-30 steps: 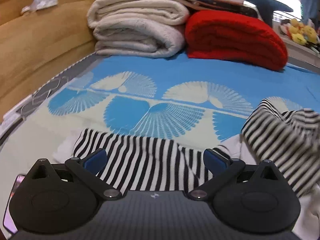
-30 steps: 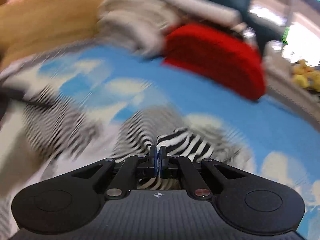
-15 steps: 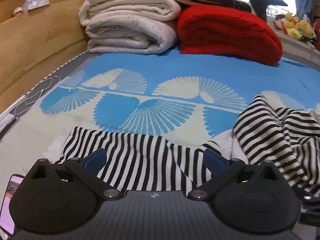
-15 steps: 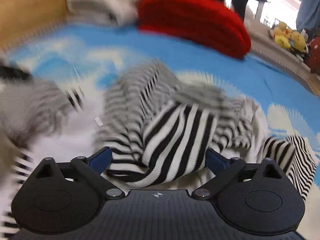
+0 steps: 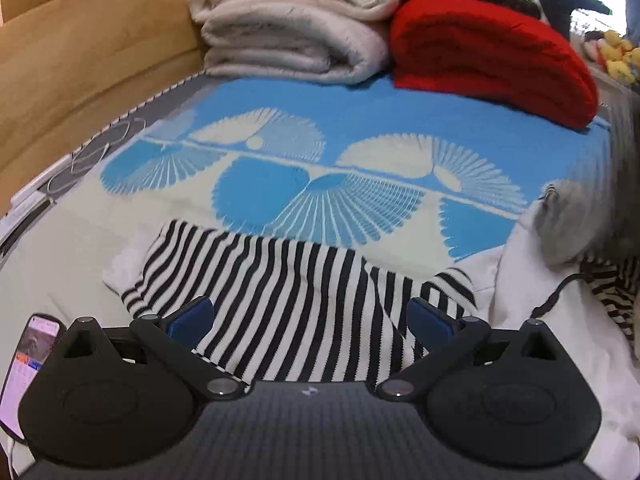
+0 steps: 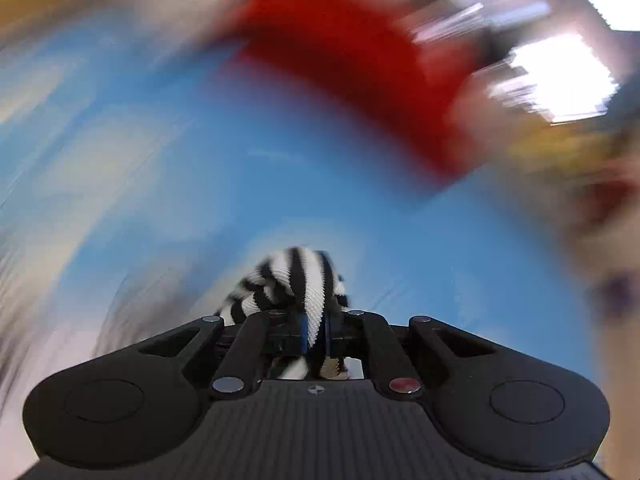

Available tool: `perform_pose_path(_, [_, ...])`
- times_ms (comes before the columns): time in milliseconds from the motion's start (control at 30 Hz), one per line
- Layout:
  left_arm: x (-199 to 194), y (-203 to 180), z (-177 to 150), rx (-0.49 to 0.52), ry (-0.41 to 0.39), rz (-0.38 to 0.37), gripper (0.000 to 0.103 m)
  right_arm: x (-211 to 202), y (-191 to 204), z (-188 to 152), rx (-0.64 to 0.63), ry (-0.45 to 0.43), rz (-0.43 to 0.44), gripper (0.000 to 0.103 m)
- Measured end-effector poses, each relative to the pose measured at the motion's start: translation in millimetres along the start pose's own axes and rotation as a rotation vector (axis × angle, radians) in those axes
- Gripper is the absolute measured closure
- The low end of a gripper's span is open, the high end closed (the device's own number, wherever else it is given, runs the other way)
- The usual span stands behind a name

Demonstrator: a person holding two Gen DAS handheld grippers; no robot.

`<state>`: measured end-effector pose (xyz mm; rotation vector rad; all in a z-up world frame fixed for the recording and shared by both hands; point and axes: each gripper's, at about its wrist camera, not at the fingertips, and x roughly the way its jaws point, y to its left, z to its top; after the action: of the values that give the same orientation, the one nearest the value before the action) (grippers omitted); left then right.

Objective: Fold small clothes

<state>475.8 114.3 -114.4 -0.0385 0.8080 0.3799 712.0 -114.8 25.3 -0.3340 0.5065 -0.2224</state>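
The left gripper (image 5: 310, 320) hovers with fingers spread wide over the striped garment (image 5: 288, 300), which lies flat at six o'clock on the blue bedspread (image 5: 360, 120). The right gripper (image 6: 316, 330) is closing, its pads pinching a bunched fold of the same striped cloth at twelve o'clock

Bedspread (image 5: 380, 120): we saw blue cloth with white fan shapes, covering the bed.
Far end: a folded cream blanket (image 5: 288, 36) lay left of a folded red blanket (image 5: 492, 56), touching it.
Far left: a wooden headboard (image 5: 80, 60).
Near left: a lit phone (image 5: 28, 368).
Far right: yellow plush toys (image 5: 618, 58).
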Motion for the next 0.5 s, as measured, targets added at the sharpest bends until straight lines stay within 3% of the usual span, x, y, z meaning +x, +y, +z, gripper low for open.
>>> perform_pose_path(33, [2,-3,-2,0.004,-0.001,-0.007,0.000,1,-24,28,0.168,-0.045,-0.103,0.040])
perform_pose_path(67, [5,-8,-4,0.029,-0.009,-0.008,0.000,-5,-44,38,0.295,-0.080,-0.089,0.020])
perform_pose_path(100, [7,-14,-9,0.071,-0.010,0.012,0.000,-11,-57,38,0.371,-0.109,-0.013,0.003])
perform_pose_path(133, [10,-20,-14,0.123,-0.007,0.042,0.000,-16,-63,32,0.355,-0.099,0.072,0.005])
perform_pose_path(200, [13,-26,-20,0.170,0.015,0.050,0.000,-28,-62,2,0.180,-0.077,0.142,0.004])
perform_pose_path(267, [12,-24,-20,0.137,0.025,-0.004,0.000,-44,-70,-56,0.038,-0.102,0.127,0.004])
perform_pose_path(333, [9,-23,-19,0.116,0.023,-0.017,0.000,-48,-97,-115,0.012,-0.057,0.085,0.004])
perform_pose_path(433, [5,-26,-21,0.131,0.005,-0.014,0.000,-37,-167,-189,0.197,0.079,-0.051,0.004])
perform_pose_path(500, [7,-29,-22,0.138,0.007,0.001,0.000,-22,-231,-238,0.434,0.174,-0.242,0.004])
